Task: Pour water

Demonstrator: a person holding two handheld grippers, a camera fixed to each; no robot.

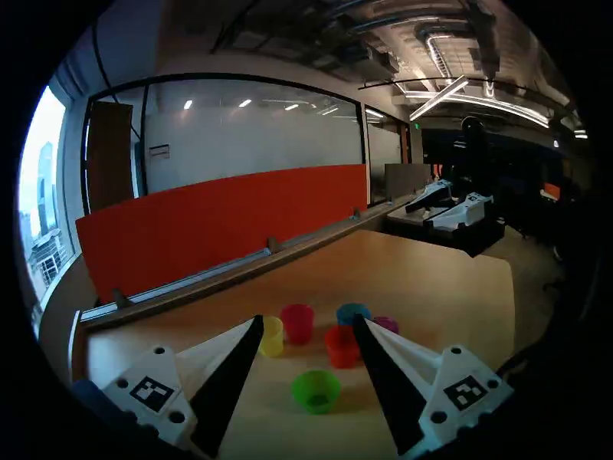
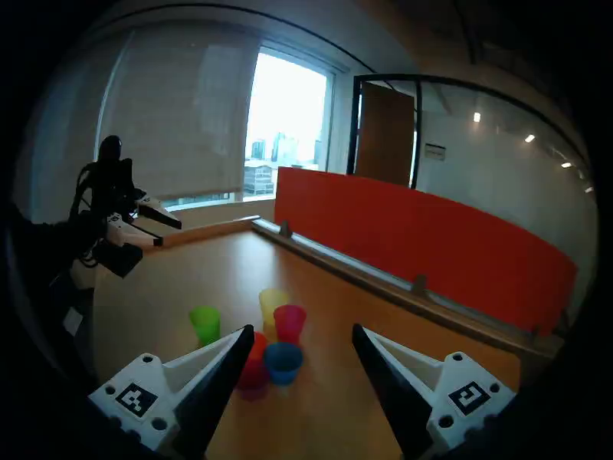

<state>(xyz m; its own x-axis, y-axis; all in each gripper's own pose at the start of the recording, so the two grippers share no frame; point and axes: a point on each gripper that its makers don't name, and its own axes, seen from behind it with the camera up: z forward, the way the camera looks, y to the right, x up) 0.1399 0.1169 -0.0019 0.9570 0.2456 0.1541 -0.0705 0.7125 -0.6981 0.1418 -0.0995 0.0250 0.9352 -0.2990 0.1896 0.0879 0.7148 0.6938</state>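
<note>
Count of things, by kind.

- **Cups:** six, one of each colour. I count one yellow cup (image 1: 272, 337), one pink cup (image 1: 297, 322), one blue cup (image 1: 352, 313), one purple cup (image 1: 387, 323), one red cup (image 1: 341, 346) and one green cup (image 1: 316, 391), the nearest.
- **Cups counted from the right gripper view:** five, namely green, yellow, pink, red and blue.
- **Table:** one wooden table (image 1: 429, 284).
- **Grippers:** two, my left gripper (image 1: 307, 319) and my right gripper (image 2: 303, 328).
- **Fingers:** two fingers (image 1: 230, 360) on each, four in all.
- **Markers:** one square marker (image 1: 151, 392) per finger, four in all.
- **Partition:** one orange partition (image 1: 230, 222), along the table's far edge.
- **Door:** one wooden door (image 1: 109, 153), far left.
</note>
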